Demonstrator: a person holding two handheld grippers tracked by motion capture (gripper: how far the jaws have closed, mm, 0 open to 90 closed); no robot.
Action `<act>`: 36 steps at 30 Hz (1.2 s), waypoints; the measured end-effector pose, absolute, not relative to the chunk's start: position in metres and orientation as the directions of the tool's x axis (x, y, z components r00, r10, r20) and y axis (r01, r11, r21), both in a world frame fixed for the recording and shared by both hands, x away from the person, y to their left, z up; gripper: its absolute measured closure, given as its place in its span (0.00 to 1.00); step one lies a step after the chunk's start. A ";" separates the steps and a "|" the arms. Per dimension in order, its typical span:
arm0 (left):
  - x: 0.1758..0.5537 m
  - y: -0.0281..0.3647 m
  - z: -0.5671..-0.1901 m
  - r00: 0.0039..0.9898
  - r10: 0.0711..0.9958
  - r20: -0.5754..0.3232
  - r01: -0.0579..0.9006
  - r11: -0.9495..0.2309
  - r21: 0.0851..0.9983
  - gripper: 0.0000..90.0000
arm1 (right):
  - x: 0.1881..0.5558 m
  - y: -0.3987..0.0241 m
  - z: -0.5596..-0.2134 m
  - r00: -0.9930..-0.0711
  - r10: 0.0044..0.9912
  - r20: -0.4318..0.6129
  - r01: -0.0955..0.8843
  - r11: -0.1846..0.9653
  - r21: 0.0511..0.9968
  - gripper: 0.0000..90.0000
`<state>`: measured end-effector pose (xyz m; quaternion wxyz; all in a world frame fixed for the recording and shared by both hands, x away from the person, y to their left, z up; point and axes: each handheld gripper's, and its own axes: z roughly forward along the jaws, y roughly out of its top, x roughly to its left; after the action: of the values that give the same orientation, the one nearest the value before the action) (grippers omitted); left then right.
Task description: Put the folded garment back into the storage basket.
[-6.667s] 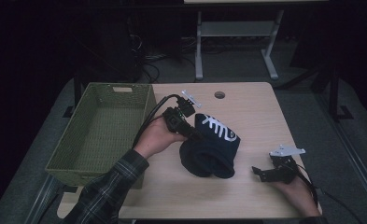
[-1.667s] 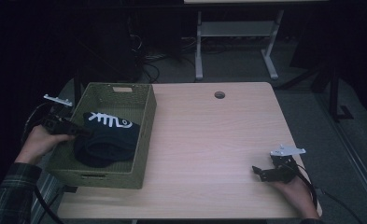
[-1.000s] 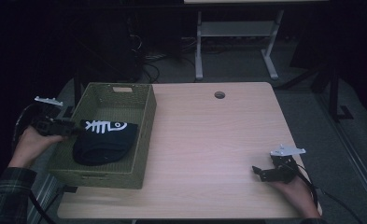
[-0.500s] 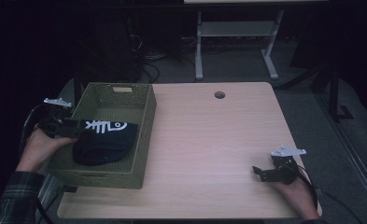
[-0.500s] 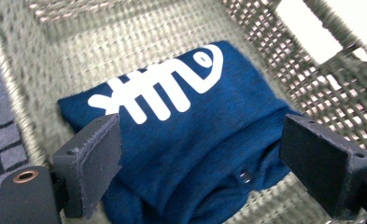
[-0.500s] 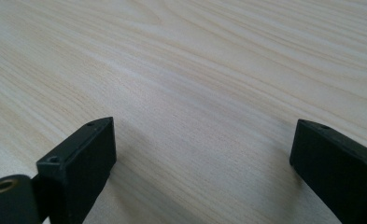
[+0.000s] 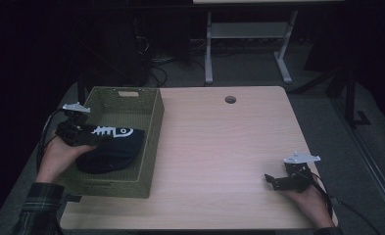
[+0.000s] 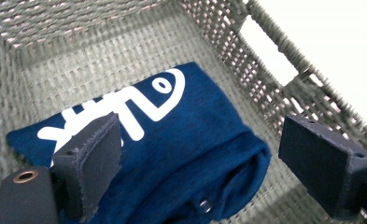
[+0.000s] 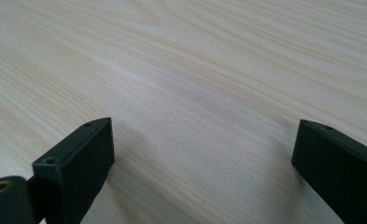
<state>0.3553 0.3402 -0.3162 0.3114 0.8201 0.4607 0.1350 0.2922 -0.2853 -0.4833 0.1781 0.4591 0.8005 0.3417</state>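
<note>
Where it gripped before, the left gripper (image 8: 200, 168) now gapes above the shirt (image 8: 172, 135).

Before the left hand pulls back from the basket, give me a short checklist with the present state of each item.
1. Navy garment lies inside the green basket: ok.
2. Left gripper jaws apart, off the cloth: ok.
3. Garment fully below the basket rim: cannot tell; the person's left hand hides one end in the high view.
4. Right gripper open over bare table: ok.
5. Left gripper's cable free of the basket: cannot tell.
</note>
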 end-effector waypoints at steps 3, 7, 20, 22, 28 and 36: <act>0.355 0.334 -0.316 0.543 0.837 -0.069 0.664 -0.378 0.646 0.14 | 0.292 -0.285 -0.483 -0.515 0.857 0.029 0.613 0.345 0.711 0.06; 0.355 0.318 -0.315 0.562 0.825 -0.061 0.650 -0.395 0.649 0.15 | 0.292 -0.285 -0.483 -0.515 0.857 0.029 0.613 0.345 0.711 0.06; 0.353 0.263 -0.315 0.637 0.768 -0.067 0.589 -0.428 0.686 0.15 | 0.292 -0.285 -0.483 -0.517 0.856 0.027 0.612 0.347 0.711 0.06; 0.352 0.253 -0.315 0.652 0.756 -0.064 0.577 -0.439 0.689 0.15 | 0.292 -0.285 -0.483 -0.517 0.856 0.027 0.612 0.347 0.711 0.06; 0.351 0.226 -0.319 0.689 0.722 -0.070 0.551 -0.458 0.698 0.15 | 0.292 -0.285 -0.483 -0.517 0.856 0.027 0.612 0.347 0.711 0.06; 0.350 0.184 -0.329 0.742 0.666 -0.074 0.507 -0.486 0.713 0.15 | 0.292 -0.286 -0.483 -0.517 0.855 0.027 0.612 0.348 0.710 0.06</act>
<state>0.3496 0.1844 -0.3290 0.3739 0.8552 0.3427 0.1066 0.2923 -0.2855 -0.4833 0.1784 0.4578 0.8013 0.3413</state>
